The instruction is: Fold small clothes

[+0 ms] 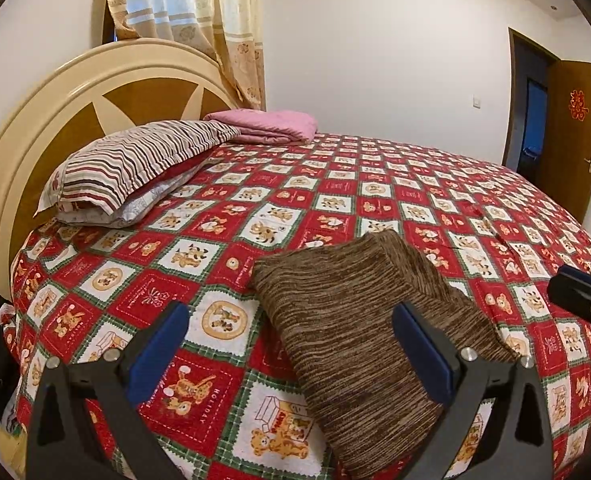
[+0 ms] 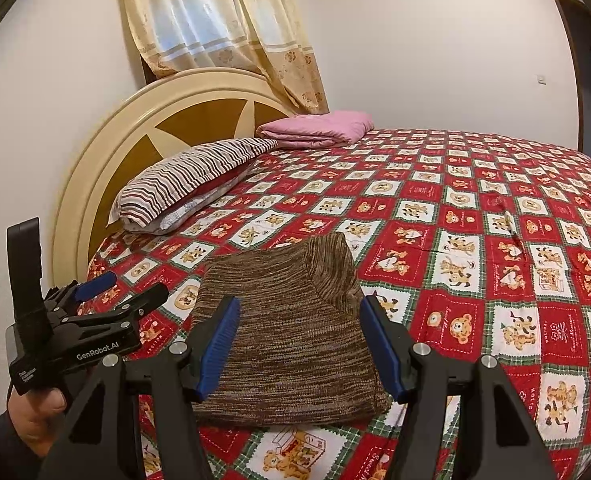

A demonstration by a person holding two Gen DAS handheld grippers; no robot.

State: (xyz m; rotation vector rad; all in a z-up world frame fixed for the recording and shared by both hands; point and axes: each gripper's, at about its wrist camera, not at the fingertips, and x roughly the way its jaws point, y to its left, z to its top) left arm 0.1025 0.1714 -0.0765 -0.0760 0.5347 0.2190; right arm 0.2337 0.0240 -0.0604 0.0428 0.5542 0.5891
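A brown, streaky knitted garment lies folded into a thick, rough rectangle on the near part of the bed, one narrower flap reaching away toward the far side. The right gripper hangs over it with its jaws apart, the ribbed blue pads on either side of the cloth without pressing it. The left gripper stands open too, wider, its right pad above the garment's edge, holding nothing. Underneath spreads a quilted red-and-white bedspread of bear squares. A striped pillow and a folded pink blanket sit by the curved cream headboard.
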